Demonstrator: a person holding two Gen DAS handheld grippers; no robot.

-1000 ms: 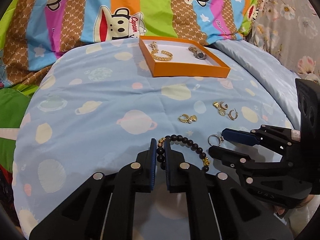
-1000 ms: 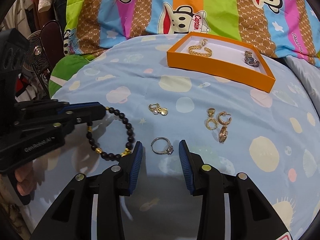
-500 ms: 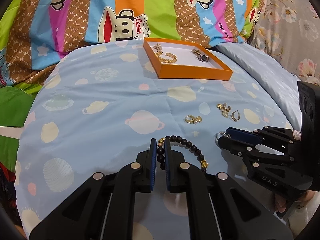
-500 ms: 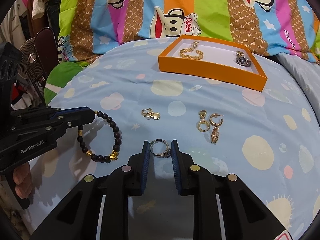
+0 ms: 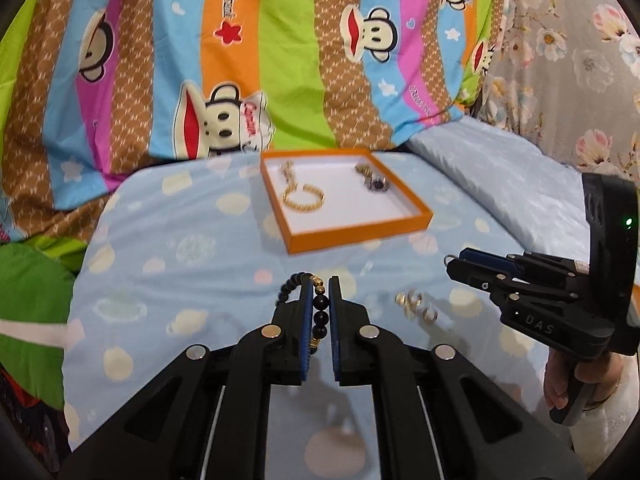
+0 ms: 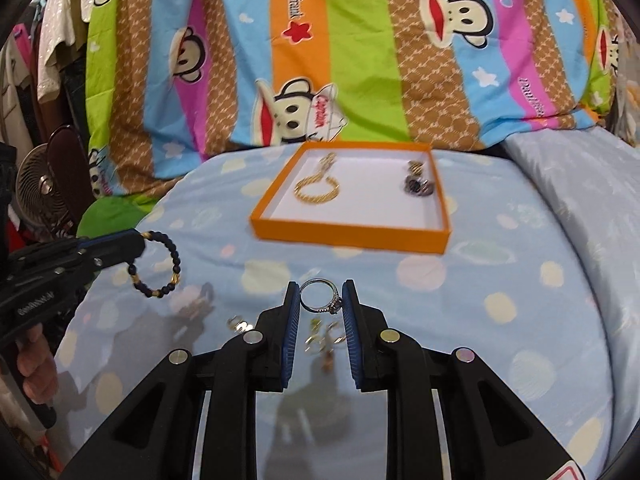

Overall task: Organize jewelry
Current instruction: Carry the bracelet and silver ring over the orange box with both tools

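My left gripper (image 5: 320, 282) is shut on a black bead bracelet (image 5: 321, 312) with gold beads, which hangs off the bed as a loop (image 6: 160, 268) in the right wrist view. My right gripper (image 6: 321, 286) is shut on a silver ring (image 6: 320, 298) with a dark stone, held in the air. Ahead lies an orange tray (image 5: 360, 236) holding a gold chain bracelet (image 5: 303, 202) and a dark watch-like piece (image 5: 376, 184). Gold earrings (image 6: 324, 332) lie on the blue sheet below the right gripper's jaws. The tray (image 6: 348, 236) sits beyond both grippers.
A striped monkey-print quilt (image 6: 360, 60) rises behind the tray. Floral fabric (image 5: 580, 60) stands at the right, and a small fan (image 6: 40, 184) and hanging clothes at the left. A green cushion (image 5: 28, 312) borders the bed's left edge. A hand (image 5: 576, 384) holds the right gripper.
The right gripper's jaws closed on the ring. Both grippers then rose off the sheet with the ring and the bracelet, and the tray now looks nearer.
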